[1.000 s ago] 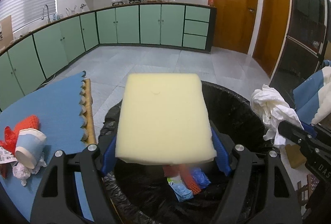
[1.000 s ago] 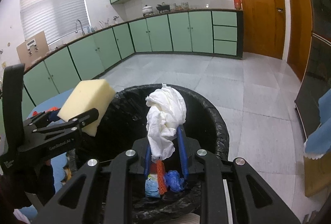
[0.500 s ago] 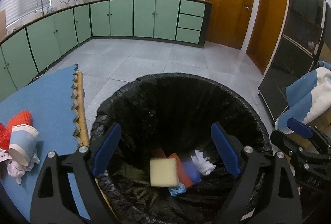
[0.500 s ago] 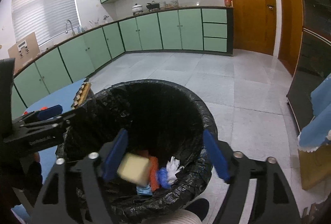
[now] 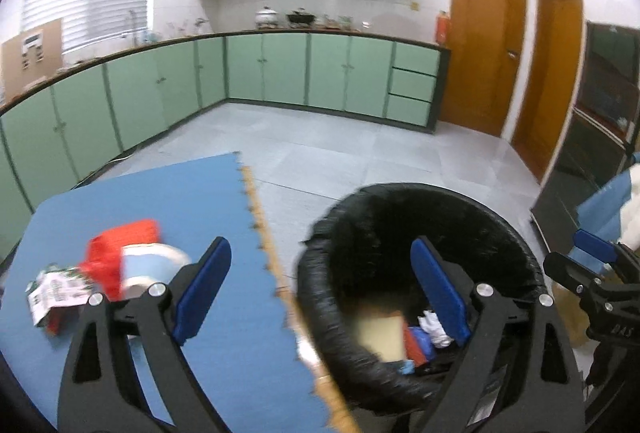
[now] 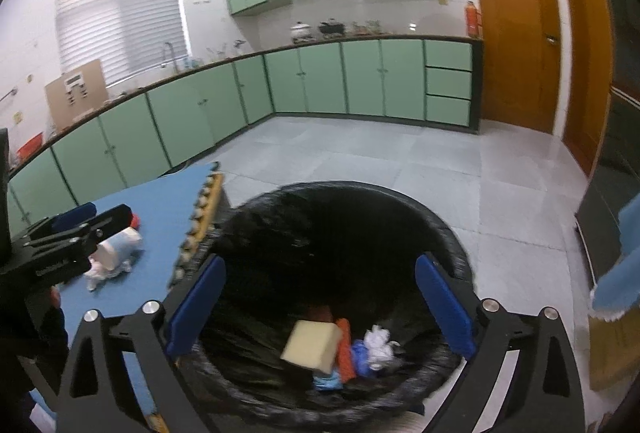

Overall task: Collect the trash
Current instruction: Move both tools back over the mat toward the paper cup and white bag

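- Where the blue mat [image 5: 168,217] ended in a toothed edge, the bin [image 6: 256,217], round and lined with crinkled black plastic, stood just beside it.
- Bin contents: yellow sponge [image 6: 312,347], a soft slab; white tissue [image 6: 378,343], crumpled; red and blue scraps.
- On mat: paper cup [image 5: 150,265], red mesh [image 5: 120,237], printed wrapper [image 5: 56,291].
- Left gripper [image 5: 320,293]: jaws just opened, wide apart, nothing between, straddling mat edge and bin rim.
- Right gripper [image 6: 320,307]: jaws just opened, wide apart, empty, above the bin.
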Available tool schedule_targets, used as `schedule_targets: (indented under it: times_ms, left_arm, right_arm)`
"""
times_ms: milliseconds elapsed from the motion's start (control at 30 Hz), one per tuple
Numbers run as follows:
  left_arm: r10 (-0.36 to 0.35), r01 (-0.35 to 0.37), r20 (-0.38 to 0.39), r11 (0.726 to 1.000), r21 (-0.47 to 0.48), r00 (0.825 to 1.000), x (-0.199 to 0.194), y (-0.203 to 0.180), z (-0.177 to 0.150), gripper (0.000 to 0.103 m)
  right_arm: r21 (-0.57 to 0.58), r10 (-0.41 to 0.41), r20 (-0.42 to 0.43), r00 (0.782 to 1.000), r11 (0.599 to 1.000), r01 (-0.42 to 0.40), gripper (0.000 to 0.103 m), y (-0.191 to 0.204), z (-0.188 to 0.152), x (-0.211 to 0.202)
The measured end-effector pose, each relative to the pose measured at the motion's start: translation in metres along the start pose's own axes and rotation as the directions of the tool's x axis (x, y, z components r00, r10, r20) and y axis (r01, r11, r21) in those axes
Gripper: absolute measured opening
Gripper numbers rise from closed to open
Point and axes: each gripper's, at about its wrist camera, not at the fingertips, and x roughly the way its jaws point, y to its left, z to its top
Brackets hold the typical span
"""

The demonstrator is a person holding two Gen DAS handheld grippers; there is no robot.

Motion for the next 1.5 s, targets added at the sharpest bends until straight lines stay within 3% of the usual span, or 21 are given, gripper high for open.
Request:
schedule_targets:
  times_ms: [333,700,933,1267,1500]
  left_arm:
    - [0.19,-0.188,0.026,0.979,-0.073,0.981,-0.044,0.09,-0.013,0.089]
    - [0.383,-0.381,-0.02,0.91,-0.163,0.924,-0.068,0.186,-0.04,0.089]
    - [0.438,-0.44,-0.052,0.878,-0.188,0.897,-0.069,0.218,-0.049,0.089]
    - [0.487,-0.492,-0.08,0.846,-0.204,0.87,-0.059,0.25,-0.062,0.089]
    - [0.493,-0.5,-0.09,0.841,-0.207,0.866,-0.046,0.265,-0.061,0.089]
  right_arm:
    - [-0.072,0.133,-0.026,0.991,0.988,-0.135,0.096,0.082,0.005,0.018]
    - [-0.174,0.248,-0.066,0.966,0.951,-0.256,0.096,0.175,0.006,0.05]
    - [-0.182,0.283,-0.081,0.956,0.939,-0.293,0.096,0.218,0.005,0.074]
    - [-0.196,0.28,-0.182,0.943,0.929,-0.313,0.096,0.272,-0.016,0.13]
    - [-0.174,0.263,-0.217,0.94,0.937,-0.302,0.096,0.285,-0.021,0.151]
